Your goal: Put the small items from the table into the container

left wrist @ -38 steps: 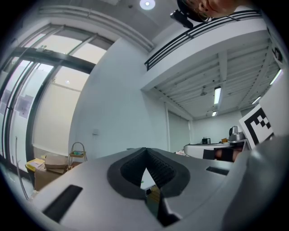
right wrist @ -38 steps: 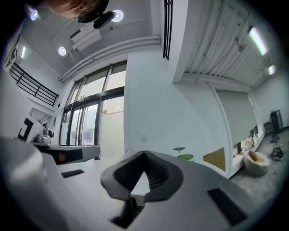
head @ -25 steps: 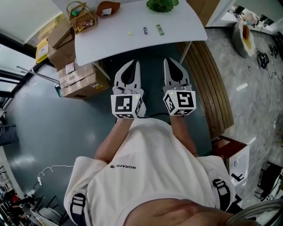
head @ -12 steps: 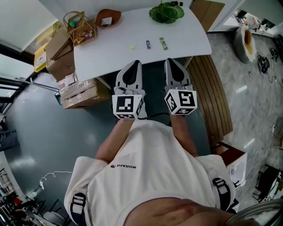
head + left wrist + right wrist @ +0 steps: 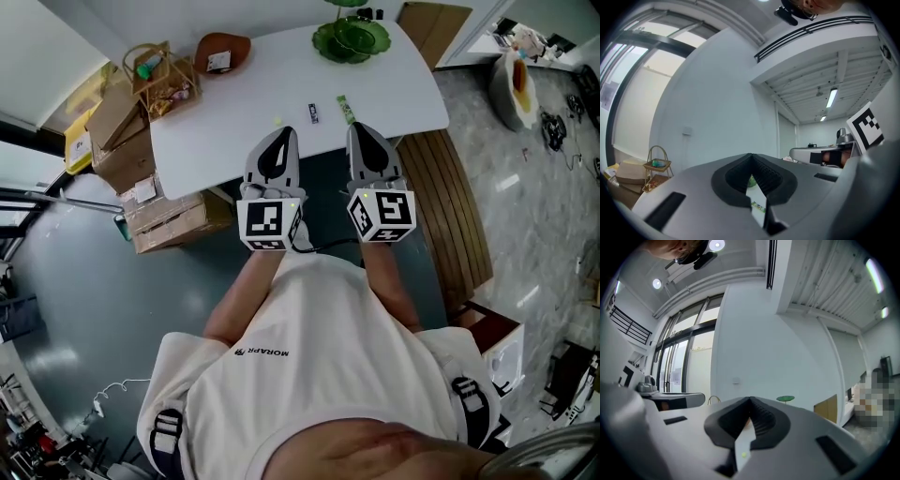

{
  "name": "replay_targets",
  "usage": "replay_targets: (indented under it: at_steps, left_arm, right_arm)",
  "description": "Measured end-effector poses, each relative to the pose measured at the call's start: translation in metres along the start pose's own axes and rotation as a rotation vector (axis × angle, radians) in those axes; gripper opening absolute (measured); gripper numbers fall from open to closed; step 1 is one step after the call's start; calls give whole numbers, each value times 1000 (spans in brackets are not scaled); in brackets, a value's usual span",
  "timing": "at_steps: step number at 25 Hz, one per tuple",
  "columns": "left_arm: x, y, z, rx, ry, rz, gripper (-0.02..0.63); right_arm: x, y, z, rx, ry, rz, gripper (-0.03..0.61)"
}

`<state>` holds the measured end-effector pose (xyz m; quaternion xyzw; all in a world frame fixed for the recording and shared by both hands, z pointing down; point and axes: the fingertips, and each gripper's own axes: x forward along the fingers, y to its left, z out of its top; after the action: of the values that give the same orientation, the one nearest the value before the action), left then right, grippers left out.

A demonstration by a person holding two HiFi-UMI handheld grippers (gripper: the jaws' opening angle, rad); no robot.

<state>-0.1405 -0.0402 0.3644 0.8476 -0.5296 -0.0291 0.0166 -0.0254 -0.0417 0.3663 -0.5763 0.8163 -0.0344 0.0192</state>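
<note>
A white table [image 5: 234, 131] stands ahead in the head view. On it lie a tiny yellow-green ball [image 5: 277, 121], a small dark item [image 5: 312, 112] and a green packet [image 5: 344, 109]. Behind them are a green glass bowl [image 5: 352, 37], a brown dish [image 5: 222, 52] and a wire basket [image 5: 155, 70]. My left gripper [image 5: 280, 133] and right gripper [image 5: 360, 128] point level at the table's front edge, side by side, both shut and empty. The left gripper [image 5: 751, 157] shows the packet [image 5: 758, 205] below its tips. Under the right gripper [image 5: 750, 401] lies the ball [image 5: 743, 454].
Cardboard boxes [image 5: 164, 202] are stacked on the floor left of the table. A slatted wooden bench [image 5: 455, 202] runs along its right side. The person's body fills the lower head view. Dark floor lies under the grippers.
Both grippers have moved forward together toward the table. The table now sits lower in the head view, with its far items and green bowl fully in sight. Jaws stayed shut.
</note>
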Motion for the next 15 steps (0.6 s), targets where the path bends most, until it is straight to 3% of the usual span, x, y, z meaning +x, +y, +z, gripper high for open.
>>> replay_targets:
  at_steps: [15]
  left_arm:
    - [56,35,-6,-12,33,-25,5]
  right_arm:
    - [60,-19,5,-11,18,-29,8]
